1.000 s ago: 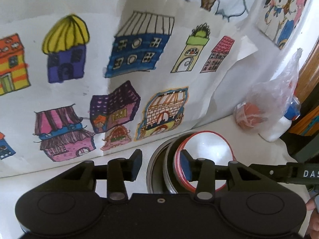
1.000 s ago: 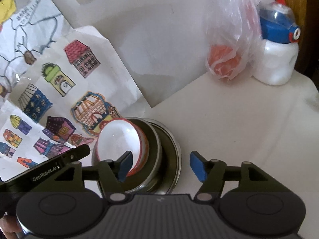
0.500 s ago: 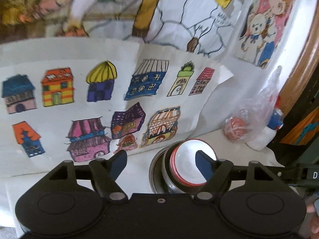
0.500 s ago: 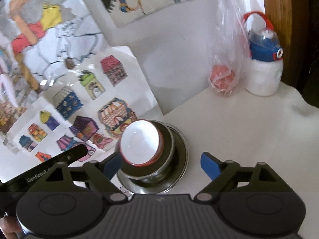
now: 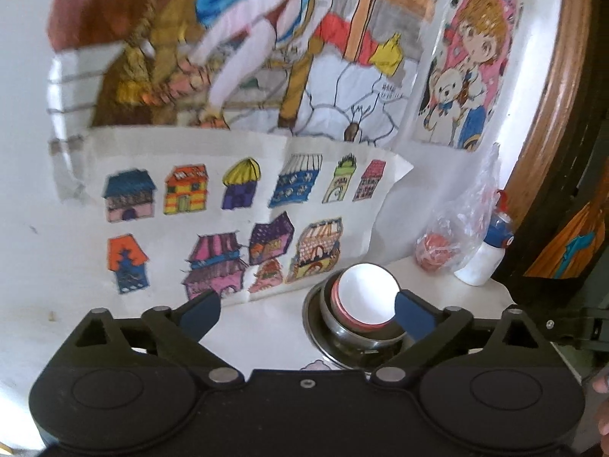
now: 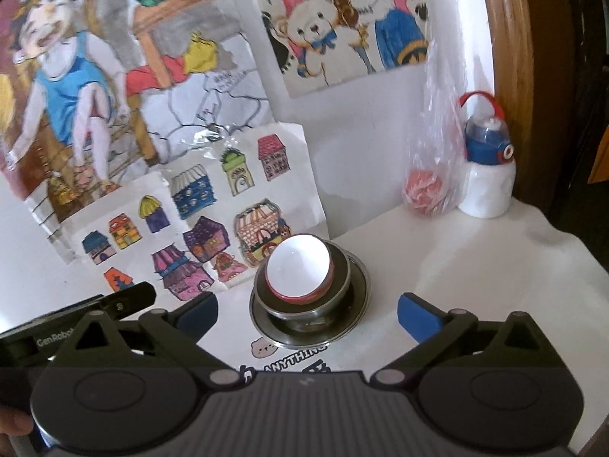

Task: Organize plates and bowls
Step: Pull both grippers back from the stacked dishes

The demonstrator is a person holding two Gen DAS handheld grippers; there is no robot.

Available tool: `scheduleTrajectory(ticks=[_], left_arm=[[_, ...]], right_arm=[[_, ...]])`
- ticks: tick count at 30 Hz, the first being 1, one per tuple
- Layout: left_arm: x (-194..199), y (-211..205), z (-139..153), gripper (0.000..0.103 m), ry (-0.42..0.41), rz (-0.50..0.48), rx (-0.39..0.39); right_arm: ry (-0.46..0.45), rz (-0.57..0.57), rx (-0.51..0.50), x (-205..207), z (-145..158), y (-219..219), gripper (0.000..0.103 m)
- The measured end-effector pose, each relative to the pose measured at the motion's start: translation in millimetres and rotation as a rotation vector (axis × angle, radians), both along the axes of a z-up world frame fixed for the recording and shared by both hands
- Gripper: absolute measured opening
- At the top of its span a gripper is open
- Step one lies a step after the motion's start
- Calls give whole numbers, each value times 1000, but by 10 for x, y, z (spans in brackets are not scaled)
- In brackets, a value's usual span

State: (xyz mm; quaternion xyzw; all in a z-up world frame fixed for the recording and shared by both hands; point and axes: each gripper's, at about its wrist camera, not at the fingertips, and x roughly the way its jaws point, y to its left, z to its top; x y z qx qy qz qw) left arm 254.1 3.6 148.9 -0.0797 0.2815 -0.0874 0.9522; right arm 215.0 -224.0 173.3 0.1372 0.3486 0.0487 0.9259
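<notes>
Both sets of fingers stand wide apart and empty: left gripper, right gripper. At frame centre, steel plate carries steel bowl, holding the red-rimmed bowl. Stacking looks finished; next probably means withdrawing clear.

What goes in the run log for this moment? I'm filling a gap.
left tongs: open, empty | right tongs: open, empty | bowl nested in steel bowl on plate
</notes>
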Motion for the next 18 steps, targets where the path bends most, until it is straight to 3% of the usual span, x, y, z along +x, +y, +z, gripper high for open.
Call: scheduleTrajectory(ticks=[18], left_arm=[[-948, 87, 24, 102, -178, -5, 88]], right_arm=[[-238, -45, -131, -1044, 52, 295, 103]])
